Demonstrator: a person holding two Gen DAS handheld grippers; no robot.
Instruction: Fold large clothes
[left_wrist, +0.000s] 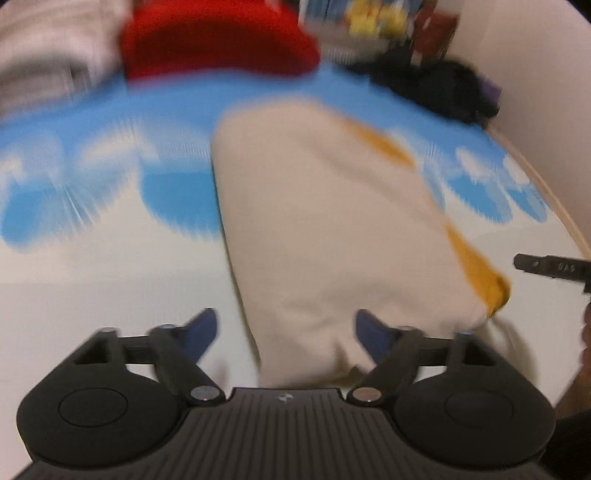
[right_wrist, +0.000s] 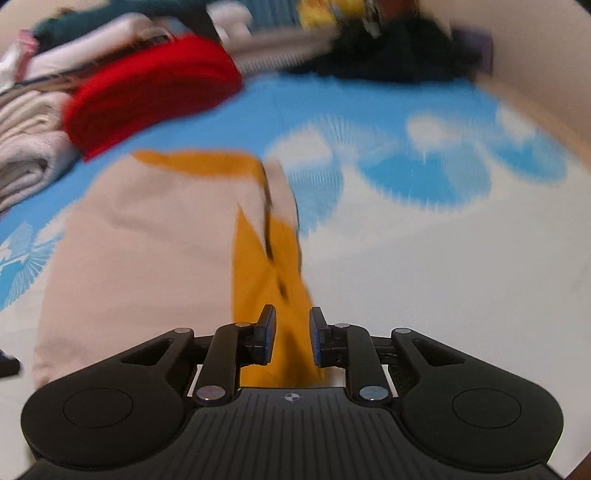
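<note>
A beige garment (left_wrist: 325, 229) with mustard-yellow parts (left_wrist: 480, 273) lies folded lengthwise on a blue-and-white sheet (left_wrist: 92, 177). My left gripper (left_wrist: 286, 332) is open, its blue pads astride the garment's near end. In the right wrist view the same garment (right_wrist: 147, 236) lies to the left, and its yellow part (right_wrist: 269, 258) runs between the fingers of my right gripper (right_wrist: 292, 336). The jaws are partly closed around the yellow cloth with small gaps showing. Both views are motion-blurred. A finger of the right gripper (left_wrist: 550, 267) shows at the left wrist view's right edge.
A folded red garment (left_wrist: 218, 40) (right_wrist: 151, 92) lies beyond the beige one. Stacked white and grey folded clothes (right_wrist: 29, 147) sit at the far left. A dark pile (left_wrist: 443, 85) and a yellow toy (left_wrist: 373, 16) lie at the back near a pale wall (left_wrist: 535, 74).
</note>
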